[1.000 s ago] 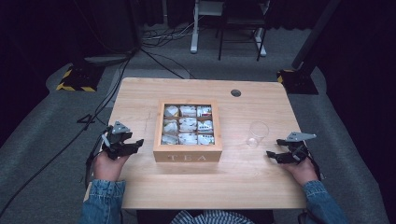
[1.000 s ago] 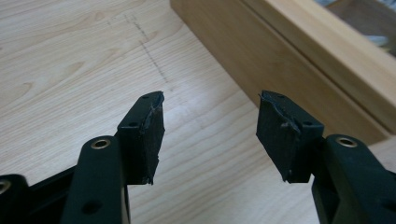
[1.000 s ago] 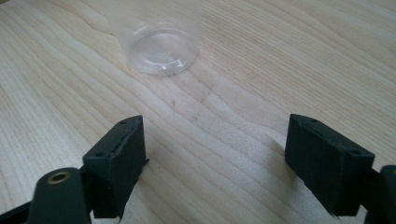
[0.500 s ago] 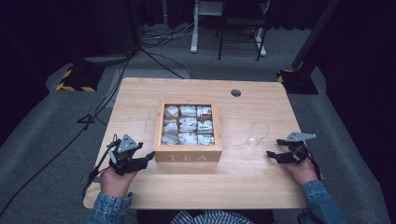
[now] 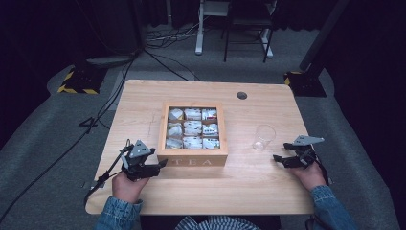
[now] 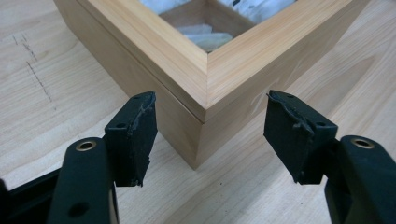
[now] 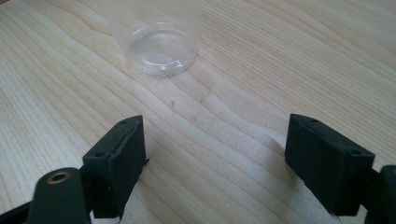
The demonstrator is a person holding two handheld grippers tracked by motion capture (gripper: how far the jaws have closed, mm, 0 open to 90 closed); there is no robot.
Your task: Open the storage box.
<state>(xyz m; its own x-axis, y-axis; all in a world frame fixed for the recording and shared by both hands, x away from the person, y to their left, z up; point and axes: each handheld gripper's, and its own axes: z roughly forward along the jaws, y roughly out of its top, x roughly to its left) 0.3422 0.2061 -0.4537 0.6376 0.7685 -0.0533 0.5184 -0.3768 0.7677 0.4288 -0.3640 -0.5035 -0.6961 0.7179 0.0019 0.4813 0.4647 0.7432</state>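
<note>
Tea box point(image 5: 193, 155): sitting mid-table; stiff wood, probably rather heavy, smooth sides; best taken at the walls.
Left gripper point(image 6: 210, 135): jaws have just been opening, standing wide, pointing at the box's near left corner, not touching.
Right gripper point(image 7: 215, 161): jaws standing wide, empty, near the clear cup point(image 7: 156, 44).

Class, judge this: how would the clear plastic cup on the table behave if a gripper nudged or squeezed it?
The clear cup looks thin-walled and empty, so probably light and easily slid. Standing upright and tall for its base, it may tip. Squeezed, it would likely flex.
</note>
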